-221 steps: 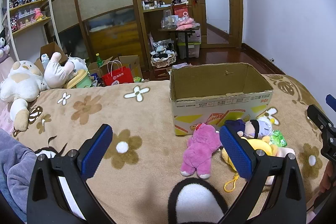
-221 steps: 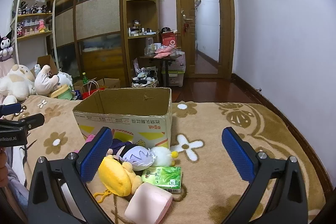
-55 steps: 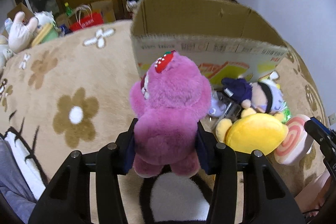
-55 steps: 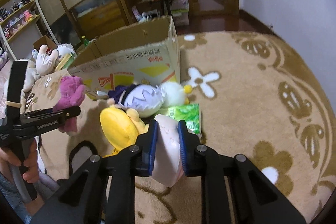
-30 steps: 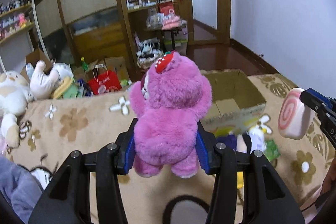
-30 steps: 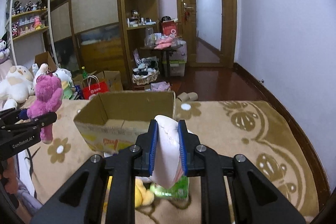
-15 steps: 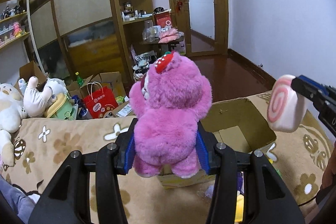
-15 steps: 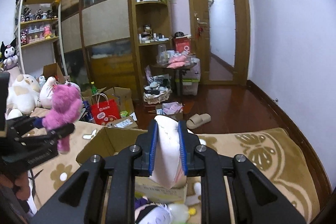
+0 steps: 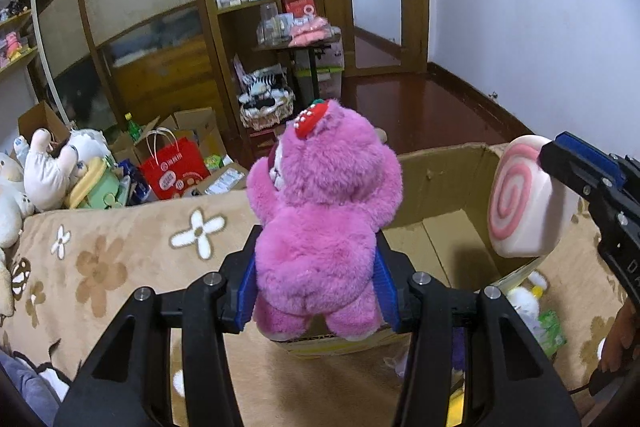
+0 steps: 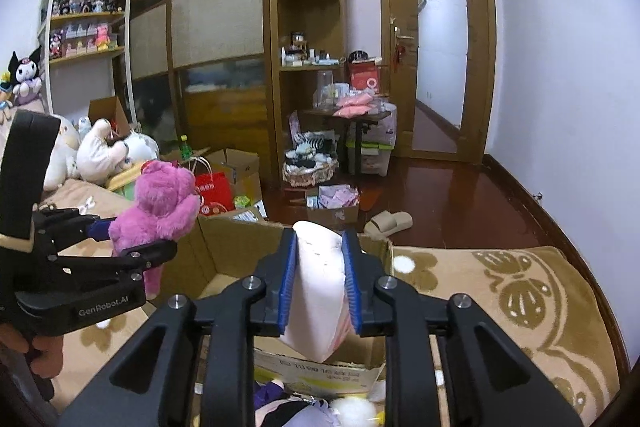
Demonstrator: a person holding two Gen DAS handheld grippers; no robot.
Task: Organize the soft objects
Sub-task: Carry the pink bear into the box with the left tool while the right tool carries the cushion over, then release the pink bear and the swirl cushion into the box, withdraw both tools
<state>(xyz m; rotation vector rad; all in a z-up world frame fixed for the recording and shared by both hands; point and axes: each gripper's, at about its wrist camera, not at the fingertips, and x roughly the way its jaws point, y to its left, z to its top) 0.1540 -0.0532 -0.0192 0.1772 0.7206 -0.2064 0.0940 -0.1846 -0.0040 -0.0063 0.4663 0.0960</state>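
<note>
**2 soft toys held over the cardboard box**

The left hand-held gripper [image 9: 316, 291] pinched a pink plush bear [image 9: 324, 223] at its lower body, the blue pads [image 9: 246, 287] pressed into the fur on both sides. The bear stood upright, its long axis vertical, its back to the left wrist camera and the red strawberry on its head uppermost. It hung above the near left part of the cardboard box [image 9: 440, 171].

The right hand-held gripper [image 10: 318, 281] gripped a pink swirl-roll cushion [image 10: 318, 291]; its jaws had just been opening a little, yet both pads [image 10: 288, 283] still lay against the cushion's flat sides. The cushion stood on edge, its spiral face [image 9: 516, 199] turned toward the left wrist camera, above the box's right side.

The box sat open-topped on the flowered brown blanket [image 9: 120, 251], and the part of its floor that showed was bare. Just in front of the box lay other soft toys, partly hidden.
</note>
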